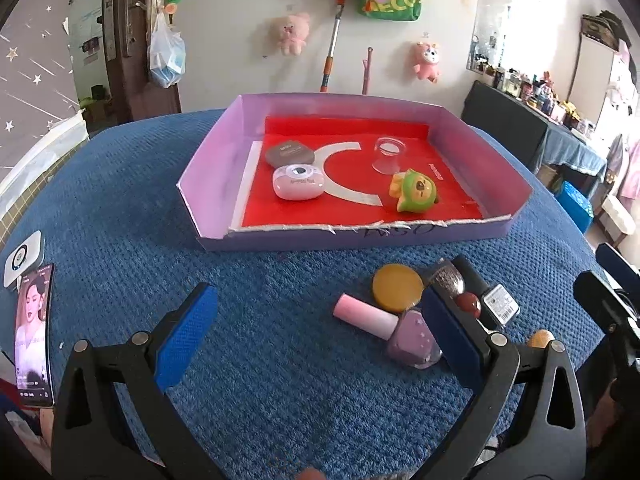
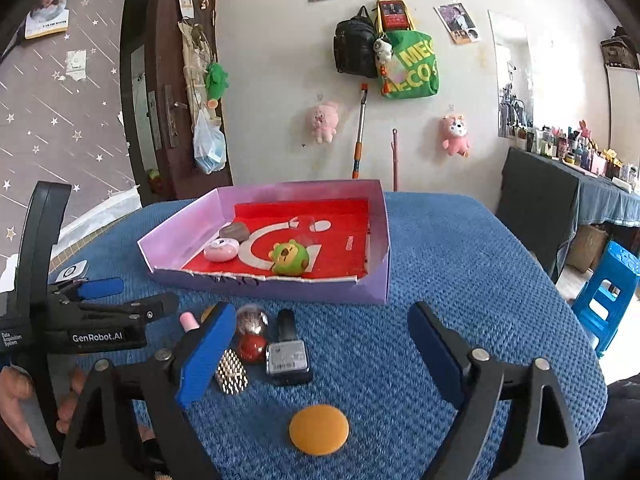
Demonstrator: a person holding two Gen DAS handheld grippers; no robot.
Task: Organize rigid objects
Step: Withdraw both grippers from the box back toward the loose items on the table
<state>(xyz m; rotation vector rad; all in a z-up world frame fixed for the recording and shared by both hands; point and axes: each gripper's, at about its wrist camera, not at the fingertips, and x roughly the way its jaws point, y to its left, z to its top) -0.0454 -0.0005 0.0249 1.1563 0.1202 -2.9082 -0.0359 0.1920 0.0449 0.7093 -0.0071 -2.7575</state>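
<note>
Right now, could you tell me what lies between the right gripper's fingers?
In the right wrist view, an orange disc lies on the blue cloth between the open right gripper.

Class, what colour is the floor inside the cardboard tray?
Red, with a white curved logo, on the tray floor; the tray's walls are purple. Clearest in the left wrist view.

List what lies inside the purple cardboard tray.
Purple cardboard tray holds a grey oval case, pink-white case, clear glass cup and green toy figure. Nothing appears hidden.
</note>
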